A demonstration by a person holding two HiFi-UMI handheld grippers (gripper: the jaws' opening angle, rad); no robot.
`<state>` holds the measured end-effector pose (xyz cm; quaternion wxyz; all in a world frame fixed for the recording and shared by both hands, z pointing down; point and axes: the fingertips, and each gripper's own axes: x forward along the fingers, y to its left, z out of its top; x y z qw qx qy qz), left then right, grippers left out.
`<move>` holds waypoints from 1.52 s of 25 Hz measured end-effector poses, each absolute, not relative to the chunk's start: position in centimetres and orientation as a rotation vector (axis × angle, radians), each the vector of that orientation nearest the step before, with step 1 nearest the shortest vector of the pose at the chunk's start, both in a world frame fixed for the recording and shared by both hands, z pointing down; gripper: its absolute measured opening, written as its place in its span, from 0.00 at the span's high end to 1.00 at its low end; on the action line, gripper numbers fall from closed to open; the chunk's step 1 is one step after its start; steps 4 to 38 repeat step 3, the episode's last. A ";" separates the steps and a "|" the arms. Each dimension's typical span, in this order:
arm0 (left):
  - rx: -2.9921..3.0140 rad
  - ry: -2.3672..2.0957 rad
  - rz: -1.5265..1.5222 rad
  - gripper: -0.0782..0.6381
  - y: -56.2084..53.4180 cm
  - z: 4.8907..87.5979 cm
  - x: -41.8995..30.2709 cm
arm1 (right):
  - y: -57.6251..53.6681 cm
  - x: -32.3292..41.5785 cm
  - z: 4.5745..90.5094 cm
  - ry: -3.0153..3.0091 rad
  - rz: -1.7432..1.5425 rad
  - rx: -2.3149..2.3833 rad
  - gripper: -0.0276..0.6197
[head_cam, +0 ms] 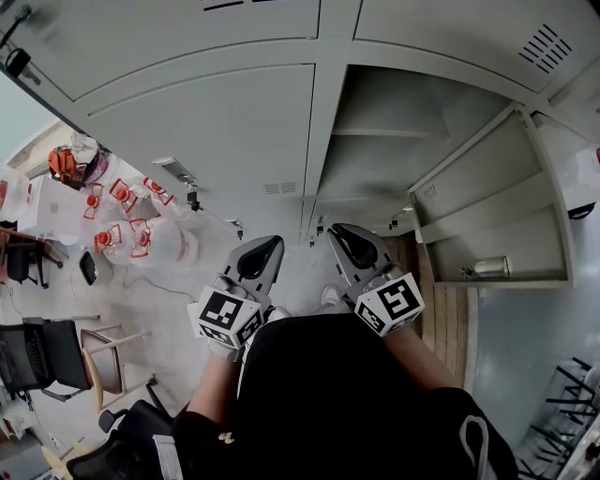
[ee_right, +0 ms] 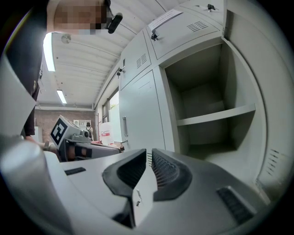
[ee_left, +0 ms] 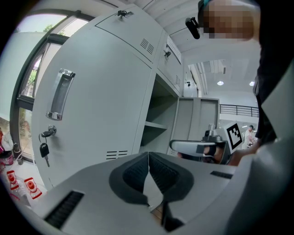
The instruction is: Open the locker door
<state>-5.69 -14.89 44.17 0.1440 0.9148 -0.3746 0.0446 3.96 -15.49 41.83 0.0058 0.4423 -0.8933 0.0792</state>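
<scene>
A grey locker (head_cam: 375, 150) stands open in front of me, its shelf (ee_right: 216, 114) bare. Its door (head_cam: 487, 202) is swung out to the right, with a metal handle (head_cam: 489, 267) on its face. The neighbouring locker door (ee_left: 92, 105) on the left is closed, with a chrome handle (ee_left: 59, 94) and keys (ee_left: 44, 148) hanging in its lock. My left gripper (head_cam: 267, 247) and right gripper (head_cam: 343, 234) are held side by side, low in front of the lockers. Both are shut on nothing and touch no door. The left gripper (ee_left: 148, 157) faces the closed door; the right gripper (ee_right: 149, 154) faces the open compartment.
Upper lockers (head_cam: 450, 28) run above, all closed. Water jugs with red labels (head_cam: 131, 234) stand on the floor at left. Chairs (head_cam: 56, 352) sit at the lower left. A black wire rack (head_cam: 562, 394) is at the lower right.
</scene>
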 end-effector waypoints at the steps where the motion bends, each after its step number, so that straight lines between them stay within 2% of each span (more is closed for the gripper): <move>1: 2.638 -1.080 0.126 0.86 -14.8 44.1 -5.6 | -15.4 4.0 41.8 -2.796 0.247 1.384 0.87; 38: 2.639 -1.080 0.123 0.86 -14.6 44.0 -5.5 | -15.2 4.0 41.8 -2.794 0.244 1.384 0.87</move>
